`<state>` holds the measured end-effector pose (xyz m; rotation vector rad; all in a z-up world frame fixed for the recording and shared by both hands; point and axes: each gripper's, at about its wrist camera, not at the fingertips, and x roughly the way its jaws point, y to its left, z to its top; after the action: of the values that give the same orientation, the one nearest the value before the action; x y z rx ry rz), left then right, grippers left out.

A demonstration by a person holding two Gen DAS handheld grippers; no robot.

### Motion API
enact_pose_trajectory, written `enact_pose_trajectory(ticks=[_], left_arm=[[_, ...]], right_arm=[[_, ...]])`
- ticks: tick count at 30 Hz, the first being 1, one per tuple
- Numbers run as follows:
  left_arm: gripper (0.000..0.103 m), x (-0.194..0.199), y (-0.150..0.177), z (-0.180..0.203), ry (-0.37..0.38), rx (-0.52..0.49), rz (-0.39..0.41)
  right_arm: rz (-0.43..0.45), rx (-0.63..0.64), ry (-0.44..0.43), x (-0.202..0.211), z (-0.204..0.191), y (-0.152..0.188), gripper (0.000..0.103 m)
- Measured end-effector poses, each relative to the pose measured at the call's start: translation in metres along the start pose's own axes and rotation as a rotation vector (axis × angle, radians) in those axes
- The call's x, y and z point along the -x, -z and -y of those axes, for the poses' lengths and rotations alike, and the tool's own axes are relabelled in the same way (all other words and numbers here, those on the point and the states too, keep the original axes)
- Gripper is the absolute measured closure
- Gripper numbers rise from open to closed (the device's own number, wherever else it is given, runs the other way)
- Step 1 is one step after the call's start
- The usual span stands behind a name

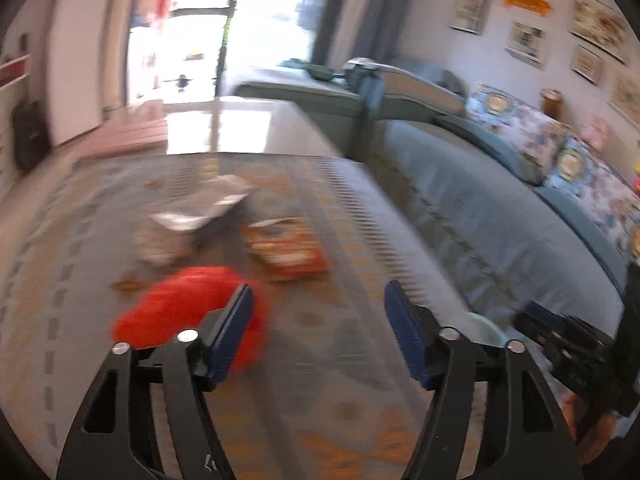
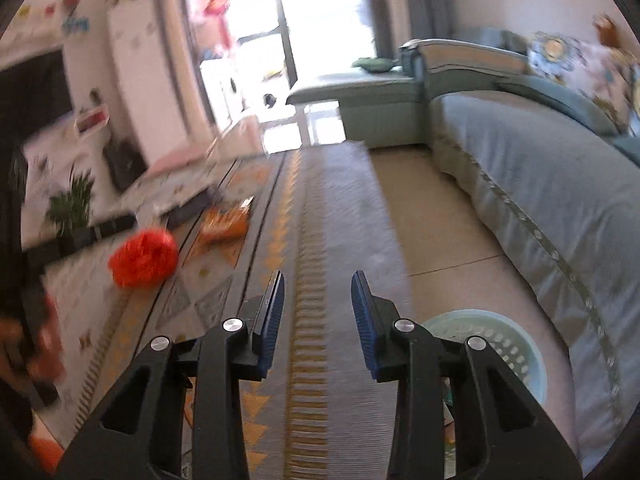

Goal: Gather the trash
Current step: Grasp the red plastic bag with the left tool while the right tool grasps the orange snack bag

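A crumpled red piece of trash (image 1: 180,312) lies on the patterned rug, just left of my open, empty left gripper (image 1: 318,332). Beyond it lie an orange snack wrapper (image 1: 288,248) and a crumpled white and grey wrapper (image 1: 192,220). In the right wrist view the red trash (image 2: 144,258) and the orange wrapper (image 2: 224,226) lie far left of my open, empty right gripper (image 2: 318,320). A pale green perforated basket (image 2: 500,344) stands on the floor by the right fingers; its rim also shows in the left wrist view (image 1: 484,328).
A grey-blue sofa (image 2: 540,200) runs along the right with patterned cushions (image 1: 560,152). A low table with a potted plant (image 2: 72,208) stands at the left. The other gripper (image 1: 576,356) shows at the lower right of the left view. A bright balcony door is ahead.
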<state>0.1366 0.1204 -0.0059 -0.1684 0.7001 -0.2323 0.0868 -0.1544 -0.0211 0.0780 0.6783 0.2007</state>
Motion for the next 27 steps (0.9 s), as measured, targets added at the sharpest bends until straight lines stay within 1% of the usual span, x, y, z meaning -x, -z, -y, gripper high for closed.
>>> enact_pose_trajectory(ticks=[3, 5, 7, 10, 12, 14, 15, 16, 17, 21, 24, 27], left_arm=[[0.034, -0.004, 0.002, -0.060, -0.064, 0.082, -0.006], [0.027, -0.011, 0.005, -0.085, -0.080, 0.120, -0.019], [0.026, -0.020, 0.008, -0.105, -0.063, 0.178, -0.042], [0.026, -0.031, 0.009, -0.124, 0.006, 0.258, -0.063], [0.026, -0.037, 0.009, -0.129, 0.014, 0.259, -0.067], [0.026, -0.046, 0.011, -0.128, 0.029, 0.254, -0.096], [0.026, -0.048, 0.014, -0.125, 0.049, 0.255, -0.114], [0.028, -0.048, 0.016, -0.120, 0.086, 0.250, -0.129], [0.028, -0.047, 0.020, -0.119, 0.103, 0.242, -0.134], [0.028, -0.036, 0.033, -0.094, 0.199, 0.177, -0.172], [0.023, -0.028, 0.038, -0.079, 0.179, 0.116, -0.170], [0.022, -0.035, 0.036, -0.076, 0.136, 0.106, -0.164]], right_arm=[[-0.020, 0.029, -0.006, -0.012, -0.016, 0.004, 0.071], [-0.026, 0.005, -0.023, -0.021, -0.022, 0.005, 0.071], [-0.032, -0.065, -0.067, -0.034, -0.023, 0.001, 0.071], [-0.040, -0.079, -0.085, -0.046, -0.032, 0.003, 0.071], [-0.060, -0.050, -0.086, -0.051, -0.040, 0.009, 0.071], [-0.075, -0.041, -0.094, -0.055, -0.044, 0.014, 0.071], [-0.084, -0.043, -0.099, -0.057, -0.044, 0.015, 0.071], [-0.092, -0.049, -0.102, -0.059, -0.043, 0.016, 0.071], [-0.095, -0.053, -0.102, -0.061, -0.042, 0.016, 0.071], [-0.104, -0.068, -0.105, -0.065, -0.040, 0.019, 0.071], [-0.106, -0.048, -0.102, -0.064, -0.044, 0.021, 0.071], [-0.103, -0.017, -0.095, -0.063, -0.051, 0.022, 0.071]])
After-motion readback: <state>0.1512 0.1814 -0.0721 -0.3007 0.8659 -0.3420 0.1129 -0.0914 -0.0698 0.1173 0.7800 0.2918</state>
